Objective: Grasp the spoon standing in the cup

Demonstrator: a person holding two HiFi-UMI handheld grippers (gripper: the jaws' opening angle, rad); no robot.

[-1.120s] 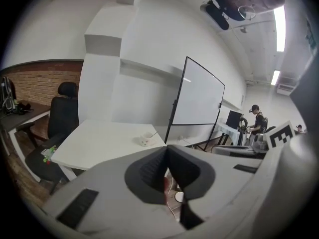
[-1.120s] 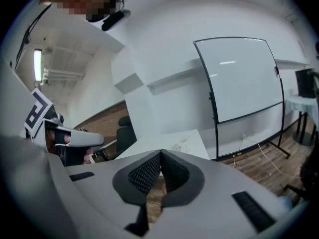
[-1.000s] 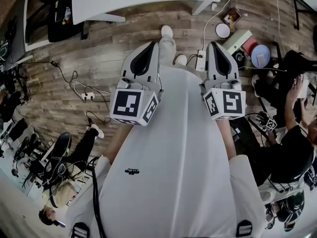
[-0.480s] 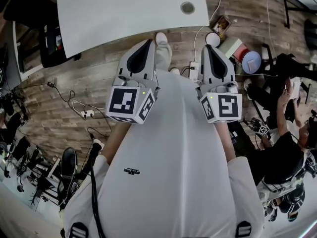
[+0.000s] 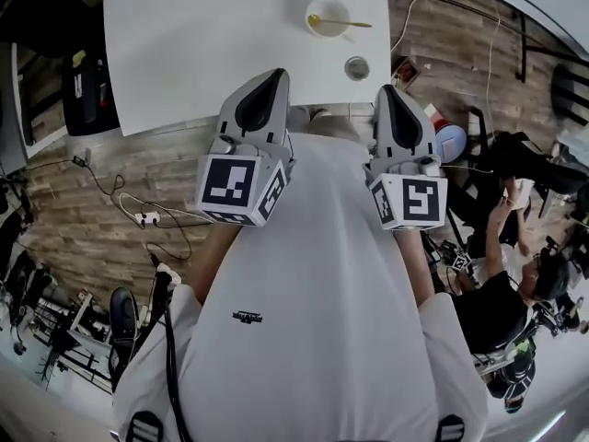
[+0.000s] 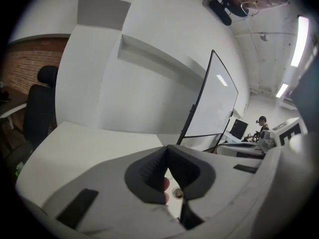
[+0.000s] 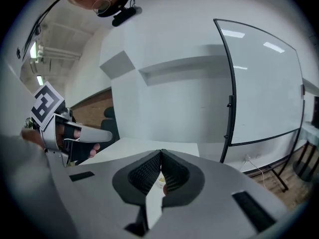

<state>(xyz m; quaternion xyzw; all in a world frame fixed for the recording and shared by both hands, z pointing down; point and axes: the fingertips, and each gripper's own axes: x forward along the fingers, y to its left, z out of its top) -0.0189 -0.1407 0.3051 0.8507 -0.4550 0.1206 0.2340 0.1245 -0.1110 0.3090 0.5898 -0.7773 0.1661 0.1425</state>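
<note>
We've closed in on the table (image 5: 202, 53). The cup (image 5: 324, 11) with the spoon (image 5: 348, 23) is now in view, well ahead and untouched. Left gripper (image 5: 275, 75) and right gripper (image 5: 386, 89) are clenched, empty. Reaching comes next.

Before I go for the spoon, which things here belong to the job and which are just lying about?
Job: round white cup; gold-coloured metal spoon in it, handle pointing right; white table under them; left gripper and right gripper, both shut and empty.

Lying about: small round grey disc on the table; white power strip with cables on the wooden floor.
</note>
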